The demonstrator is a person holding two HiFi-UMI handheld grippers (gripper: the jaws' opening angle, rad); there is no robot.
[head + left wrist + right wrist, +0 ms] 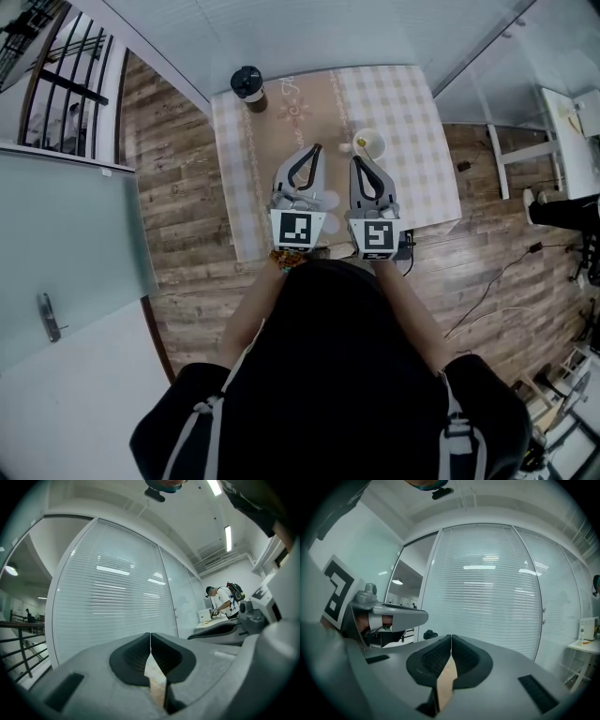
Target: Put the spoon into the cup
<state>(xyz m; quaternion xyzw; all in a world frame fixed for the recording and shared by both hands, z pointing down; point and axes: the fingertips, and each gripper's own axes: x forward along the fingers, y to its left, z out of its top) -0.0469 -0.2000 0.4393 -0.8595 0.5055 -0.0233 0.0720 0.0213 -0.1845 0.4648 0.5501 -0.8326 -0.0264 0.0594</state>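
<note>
Since the left tool and right tool hover closed and empty above the counter, we judge nothing done.

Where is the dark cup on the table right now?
In the head view, the dark cup stands at the far left corner of the table, well beyond the left gripper.

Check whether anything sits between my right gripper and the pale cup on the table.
Nothing visible does. In the head view the right gripper, shut and empty, has its tip close by the pale cup. The dark cup stands away at the far left corner of the table. The spoon cannot be made out.
</note>
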